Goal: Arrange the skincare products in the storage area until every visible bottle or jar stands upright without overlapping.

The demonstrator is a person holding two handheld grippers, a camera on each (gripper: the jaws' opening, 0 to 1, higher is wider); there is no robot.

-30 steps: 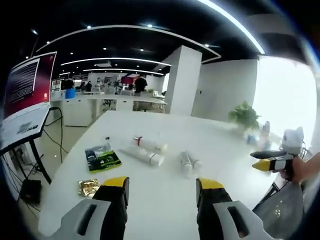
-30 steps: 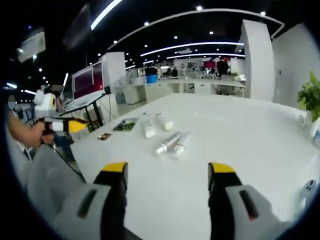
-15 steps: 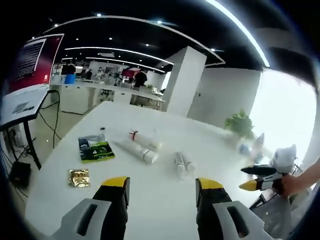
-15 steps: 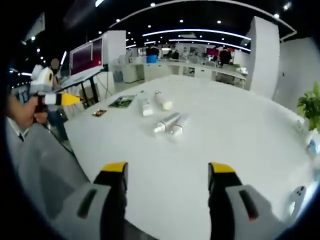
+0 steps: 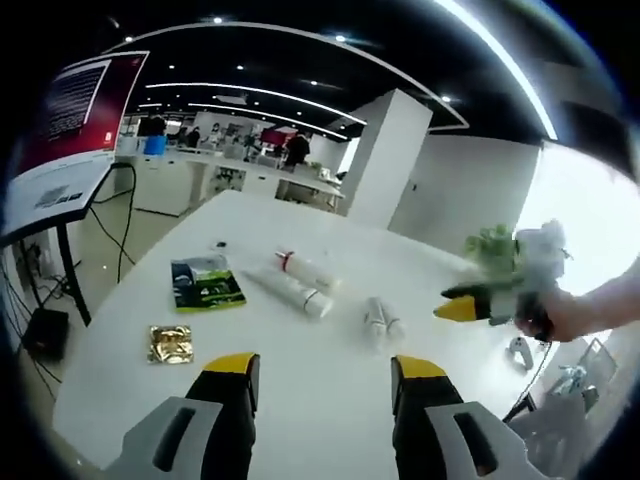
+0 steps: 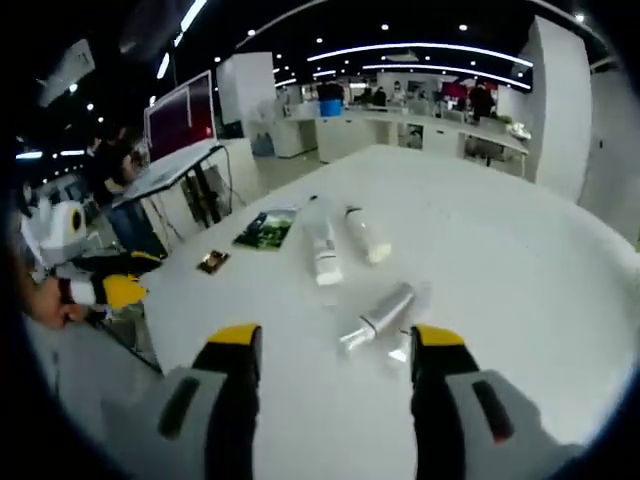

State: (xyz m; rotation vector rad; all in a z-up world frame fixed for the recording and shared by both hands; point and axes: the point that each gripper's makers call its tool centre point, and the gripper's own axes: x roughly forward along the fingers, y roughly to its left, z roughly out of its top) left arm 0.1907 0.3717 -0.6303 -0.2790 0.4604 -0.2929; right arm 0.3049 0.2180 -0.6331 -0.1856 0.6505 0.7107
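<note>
Several white skincare tubes lie on their sides on the white table (image 5: 300,400). In the left gripper view, two long tubes (image 5: 293,291) (image 5: 308,270) rest side by side at the middle, and two shorter ones (image 5: 373,323) lie to their right. My left gripper (image 5: 322,372) is open and empty, short of them all. The right gripper (image 5: 470,303) comes in from the right, held above the table. In the right gripper view, a silver tube (image 6: 378,314) lies just beyond my open right gripper (image 6: 332,350), with two white tubes (image 6: 321,250) (image 6: 366,236) farther off.
A green packet (image 5: 205,285) and a gold sachet (image 5: 170,343) lie left of the tubes; both appear as the packet (image 6: 265,228) and sachet (image 6: 212,262) in the right gripper view. A screen on a stand (image 5: 60,130) is beyond the table's left edge. The left gripper (image 6: 105,290) sits at the table's near-left corner.
The right gripper has moved in over the table toward the tubes, which now loom larger in its view. In the left gripper view it has risen and come closer. The tubes lie as before.
</note>
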